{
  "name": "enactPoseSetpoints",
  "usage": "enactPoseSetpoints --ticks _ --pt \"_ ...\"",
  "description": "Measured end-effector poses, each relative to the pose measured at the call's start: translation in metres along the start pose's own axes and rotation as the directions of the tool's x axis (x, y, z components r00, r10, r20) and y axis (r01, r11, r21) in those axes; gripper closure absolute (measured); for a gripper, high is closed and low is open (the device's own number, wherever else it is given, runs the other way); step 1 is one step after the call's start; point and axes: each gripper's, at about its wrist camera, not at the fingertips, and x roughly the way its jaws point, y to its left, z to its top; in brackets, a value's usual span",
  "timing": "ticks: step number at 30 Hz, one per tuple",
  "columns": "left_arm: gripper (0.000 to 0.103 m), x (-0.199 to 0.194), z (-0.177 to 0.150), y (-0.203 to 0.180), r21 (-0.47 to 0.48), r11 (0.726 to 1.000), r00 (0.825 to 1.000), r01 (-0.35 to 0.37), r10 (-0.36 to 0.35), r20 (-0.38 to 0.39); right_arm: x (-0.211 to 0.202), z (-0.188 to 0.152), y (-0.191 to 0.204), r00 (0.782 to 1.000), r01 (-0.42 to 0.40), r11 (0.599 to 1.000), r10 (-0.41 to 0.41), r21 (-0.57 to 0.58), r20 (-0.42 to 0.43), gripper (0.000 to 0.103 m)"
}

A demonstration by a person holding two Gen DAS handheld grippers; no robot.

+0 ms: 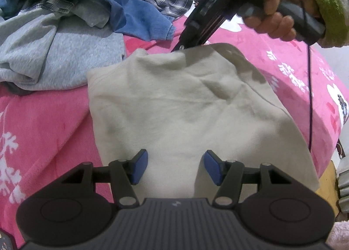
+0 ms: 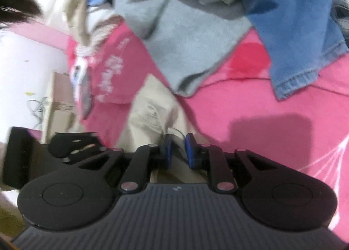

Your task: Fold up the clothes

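Note:
A beige garment [image 1: 174, 101] lies folded into a rough rectangle on the pink blanket [image 1: 43, 119]. My left gripper [image 1: 174, 167] hovers over its near edge, open, with the blue pads wide apart and only flat cloth beneath them. My right gripper [image 1: 180, 47], held by a hand [image 1: 274, 16] in a green-cuffed sleeve, has its tip at the garment's far edge. In the right wrist view the right gripper [image 2: 178, 149] shows a narrow gap between its pads. Beige cloth [image 2: 150, 106] and a white cord lie just beyond the pads, not visibly pinched.
A pile of unfolded clothes lies behind the beige garment: a grey top [image 1: 54, 57], a blue denim piece [image 1: 122, 5] and a plaid shirt [image 1: 168, 3]. A black cable [image 1: 309, 88] hangs from the right gripper. A cardboard box [image 2: 61, 101] stands beside the bed.

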Motion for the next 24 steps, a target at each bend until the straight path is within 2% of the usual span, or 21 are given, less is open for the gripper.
enactPoseSetpoints --ticks 2,5,6,9,10,11,14,17,21,22,23,24 --pt "0.044 -0.002 0.001 0.001 -0.003 1.000 1.000 0.008 -0.008 0.001 -0.002 0.002 0.001 0.998 0.049 0.999 -0.049 -0.006 0.031 0.084" --pt "0.045 -0.011 0.002 0.003 -0.020 1.000 1.000 0.022 -0.022 0.021 -0.030 0.001 0.012 0.980 0.051 0.997 -0.037 -0.064 0.194 0.082" --pt "0.045 -0.016 0.003 0.003 -0.026 0.999 0.999 0.027 -0.026 0.033 -0.036 -0.001 0.017 0.975 0.051 0.995 -0.030 -0.088 0.221 0.080" --pt "0.045 -0.031 0.014 0.014 -0.044 0.998 0.996 0.046 -0.042 0.082 -0.044 -0.009 0.038 0.972 0.054 0.977 -0.003 -0.208 0.236 0.065" --pt "0.045 -0.033 0.021 0.020 -0.043 0.998 0.994 0.051 -0.047 0.096 -0.043 -0.012 0.047 0.975 0.067 0.963 -0.007 -0.261 0.224 0.054" --pt "0.043 -0.036 0.025 0.023 -0.036 0.998 0.993 0.056 -0.051 0.109 -0.039 -0.013 0.057 0.978 0.085 0.938 -0.014 -0.335 0.208 0.049" --pt "0.041 -0.035 0.036 0.035 0.003 0.998 0.989 0.068 -0.068 0.131 -0.021 -0.017 0.079 0.987 0.126 0.835 -0.051 -0.536 0.153 0.037" --pt "0.041 -0.029 0.042 0.043 0.075 0.995 0.989 0.072 -0.081 0.126 0.002 -0.013 0.091 0.988 0.154 0.709 -0.108 -0.688 0.109 0.036" --pt "0.040 -0.025 0.041 0.056 0.123 0.988 0.987 0.089 -0.104 0.120 0.019 0.001 0.085 0.994 0.094 0.682 -0.106 -0.725 0.029 0.041" --pt "0.040 -0.025 0.040 0.059 0.123 0.988 0.987 0.096 -0.111 0.118 0.020 0.002 0.085 0.994 0.085 0.681 -0.107 -0.727 0.015 0.047" --pt "0.039 -0.026 0.039 0.061 0.126 0.987 0.986 0.102 -0.117 0.119 0.021 0.003 0.085 0.994 0.075 0.680 -0.108 -0.729 0.001 0.060" --pt "0.039 -0.026 0.038 0.062 0.131 0.986 0.985 0.106 -0.122 0.121 0.022 0.004 0.085 0.994 0.065 0.679 -0.109 -0.731 -0.013 0.067"
